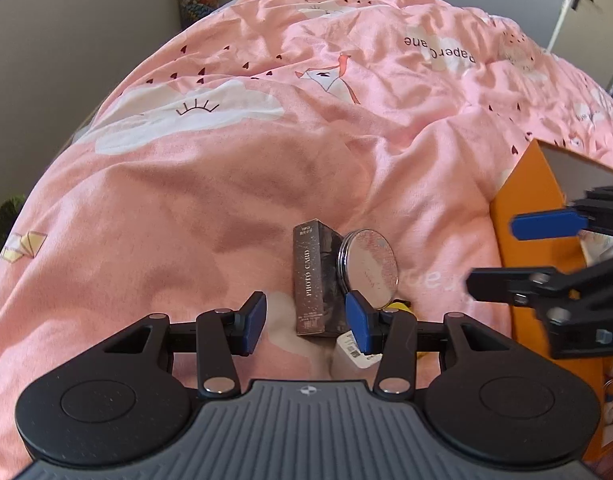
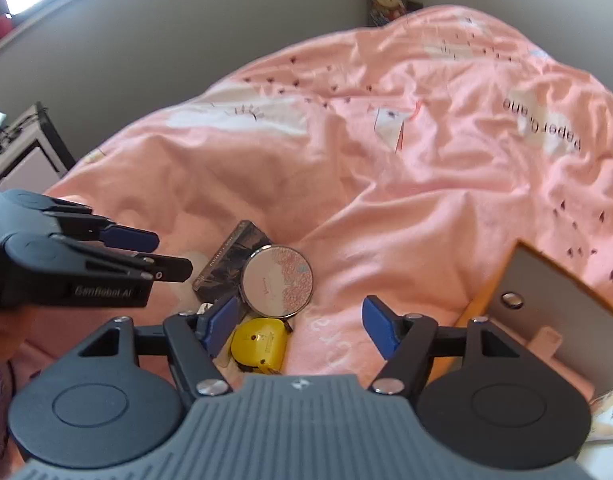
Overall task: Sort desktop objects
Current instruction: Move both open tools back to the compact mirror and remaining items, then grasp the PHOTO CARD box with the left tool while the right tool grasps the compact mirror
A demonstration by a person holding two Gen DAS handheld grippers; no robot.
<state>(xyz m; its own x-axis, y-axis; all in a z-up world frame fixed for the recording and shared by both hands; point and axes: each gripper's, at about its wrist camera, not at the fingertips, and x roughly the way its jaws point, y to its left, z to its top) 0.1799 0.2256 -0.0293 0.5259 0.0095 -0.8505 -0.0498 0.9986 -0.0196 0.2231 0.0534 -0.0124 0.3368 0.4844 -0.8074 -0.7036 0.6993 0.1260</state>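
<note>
A bed is covered by a rumpled pink quilt printed with clouds and paper cranes, and grey walls are seen behind it. A dark box, a round tin and a yellow tape are clustered on the quilt, beside an orange box. The left gripper and right gripper are held with fingers apart, nothing gripped.

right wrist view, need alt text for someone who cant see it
The open right gripper, empty, hangs over a small pile on a pink bedspread: a round compact leaning on a dark card box, with a yellow tape measure nearest the camera. The left gripper reaches in from the left, and an orange box sits at the right.
</note>
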